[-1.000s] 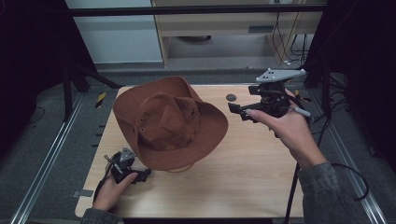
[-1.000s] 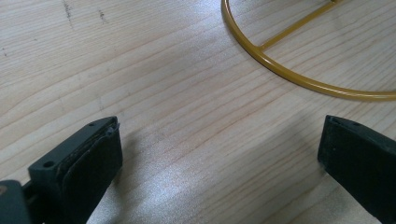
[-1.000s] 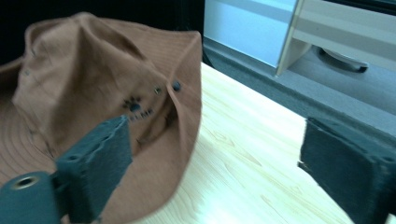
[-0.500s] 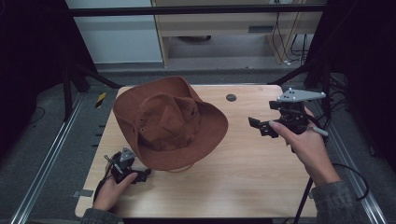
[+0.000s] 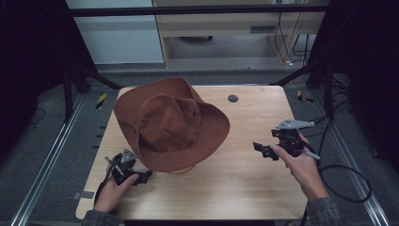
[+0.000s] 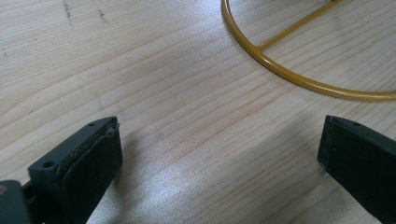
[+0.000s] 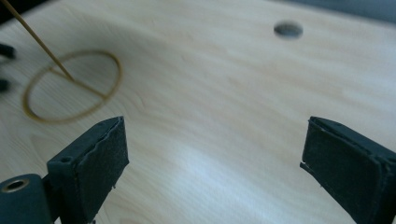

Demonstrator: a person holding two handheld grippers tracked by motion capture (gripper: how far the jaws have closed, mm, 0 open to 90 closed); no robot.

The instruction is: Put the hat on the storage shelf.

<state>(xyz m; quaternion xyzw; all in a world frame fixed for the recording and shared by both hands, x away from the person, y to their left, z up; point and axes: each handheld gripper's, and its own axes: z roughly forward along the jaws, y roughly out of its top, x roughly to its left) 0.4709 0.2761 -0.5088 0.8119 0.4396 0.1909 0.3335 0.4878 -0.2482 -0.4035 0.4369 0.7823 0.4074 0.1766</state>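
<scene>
A brown wide-brimmed hat (image 5: 171, 125) sits raised above the wooden table (image 5: 244, 188) on a stand with a yellow wire ring base (image 6: 299, 79), also seen as a ring base (image 7: 70, 86) with a thin upright rod in the right gripper view. My left gripper (image 5: 143, 176) rests on the table at the front left, just below the hat's brim, open with nothing between its jaws. My right gripper (image 5: 259, 150) hovers over the table's right side, apart from the hat, open and empty.
A small dark round hole (image 5: 232, 98) marks the table's far side, also seen as a hole (image 7: 288, 29). Metal rails (image 5: 47, 165) run along the floor on both sides. A cable (image 5: 348, 183) trails from the right gripper off the table's right edge.
My right gripper has drawn back from the hat's brim, moving right and toward the table's front. The hat and the left gripper have stayed in place.
</scene>
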